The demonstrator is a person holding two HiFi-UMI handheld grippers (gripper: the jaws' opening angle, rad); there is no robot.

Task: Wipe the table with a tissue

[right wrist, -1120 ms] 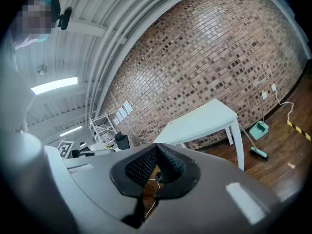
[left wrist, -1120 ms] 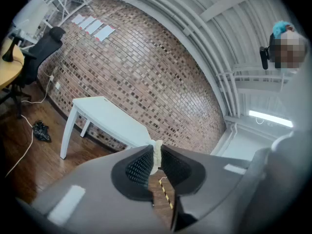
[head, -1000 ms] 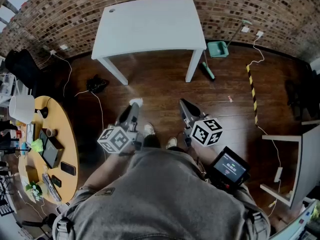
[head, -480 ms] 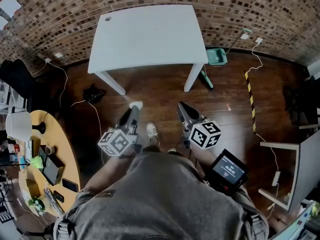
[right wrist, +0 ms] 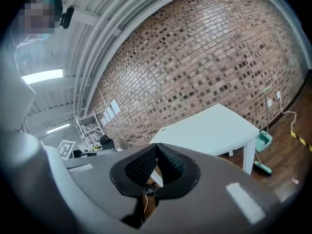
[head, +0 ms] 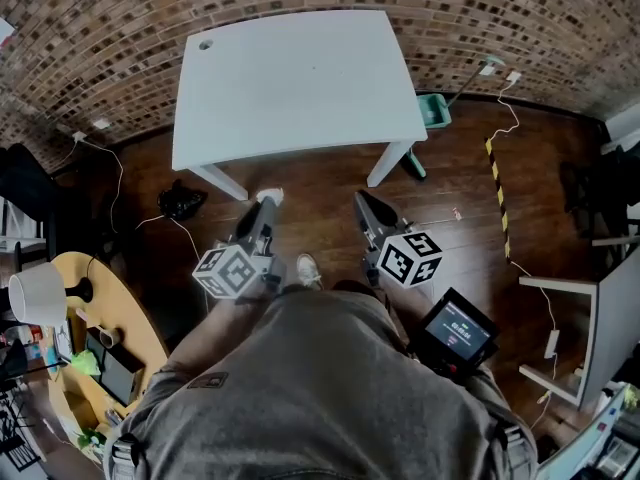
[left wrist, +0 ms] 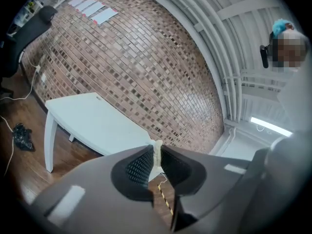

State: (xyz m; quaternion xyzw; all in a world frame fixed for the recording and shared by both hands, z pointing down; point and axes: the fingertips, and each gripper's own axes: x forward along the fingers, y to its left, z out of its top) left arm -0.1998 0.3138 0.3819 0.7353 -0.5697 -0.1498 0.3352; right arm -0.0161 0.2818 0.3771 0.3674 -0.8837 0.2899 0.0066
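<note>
Down over the dark, glossy plank floor (head: 320,178), both grippers point toward the white table (head: 295,73). It is a smooth rectangular slab with rounded corners on slim white legs, and it stands against a rough brick wall (head: 120,23).

Look at the left gripper (head: 262,210): its ribbed black pads are clamped on the tissue (left wrist: 157,154). In the left gripper view that's a thin, pale, crumpled strip standing upright between the jaws. From the head view it shows as a small white tuft at the gripper's tip, in the air just short of the table's near edge and not touching the top.

The right gripper (head: 363,204) sits alongside, near its partner, with the checkered marker cube facing up. Its own view shows the textured pads pressed together at the tips with nothing between them.

Off to the right, a teal dustpan (head: 435,111) lies beside the table leg, and a yellow-and-black striped strip (head: 497,183) runs along the boards. A small black device with a lit screen (head: 458,333) rides by the person's right arm. At the far left is the curve of a round wooden tabletop (head: 150,333) with a white lampshade (head: 38,293).
</note>
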